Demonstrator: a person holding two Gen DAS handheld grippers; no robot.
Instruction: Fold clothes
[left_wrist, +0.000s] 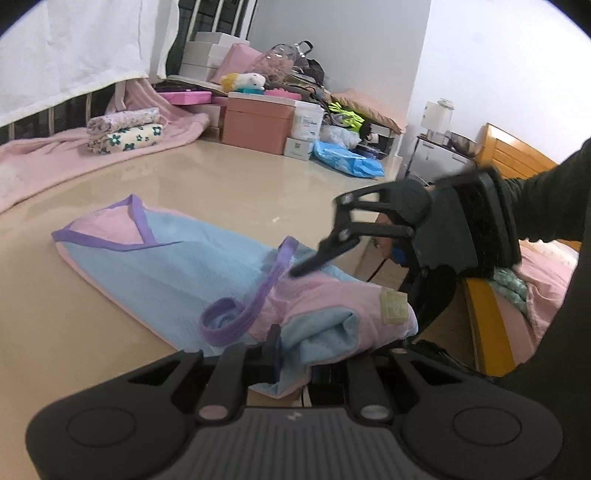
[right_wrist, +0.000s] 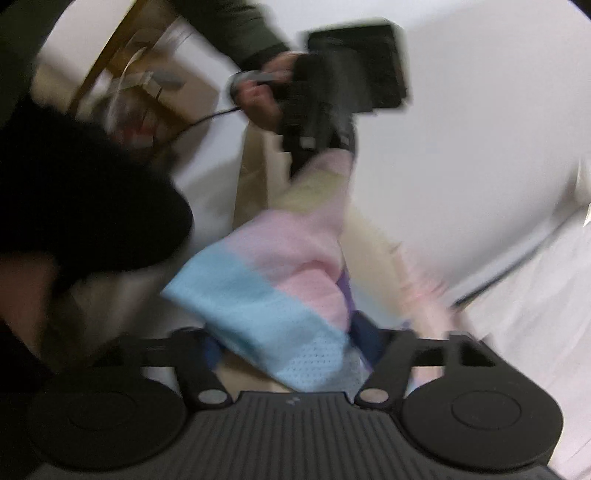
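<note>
Left tongs (left_wrist: 275, 356) clamped on garment (left_wrist: 192, 258) hem at near tabletop (left_wrist: 221, 184) edge, pinning it for folding; right tongs (right_wrist: 291, 349) half-open astride blurred cloth, grip impossible to tell.

garment (left_wrist: 177, 258): soft knit cloth with a fine mesh-like weave, matt, blue and pink panels
trim (left_wrist: 255, 299): purple ribbed cloth band, matt
patch (left_wrist: 393, 307): cream fabric label, flat
bench (left_wrist: 229, 184): smooth beige top, glossy, reflecting light
left gripper (left_wrist: 275, 354): black matt plastic, ribbed body
far boxes (left_wrist: 258, 125): pink and white cardboard
bed frame (left_wrist: 491, 328): varnished orange wood
</note>
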